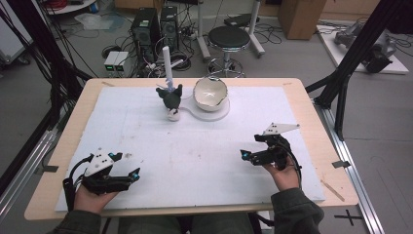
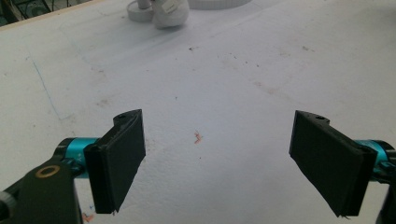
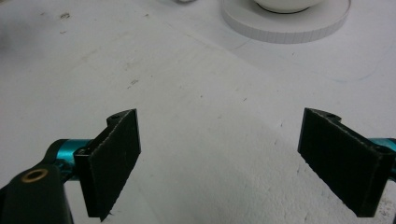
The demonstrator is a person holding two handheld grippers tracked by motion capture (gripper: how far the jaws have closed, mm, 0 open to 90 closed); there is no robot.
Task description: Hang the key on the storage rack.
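High view: both the left hand-held gripper (image 1: 127,165) and right hand-held gripper (image 1: 249,146) rest released; reaching carelessly could topple the dark cat-eared figurine (image 1: 170,97) beside the white ceramic bowl (image 1: 210,93).

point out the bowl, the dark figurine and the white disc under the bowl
bowl (image 1: 210,92), high view, on its pale inner wall
dark figurine (image 1: 171,97), high view, on its dark body
white disc (image 3: 299,28), right gripper view, on its front edge, below the bowl
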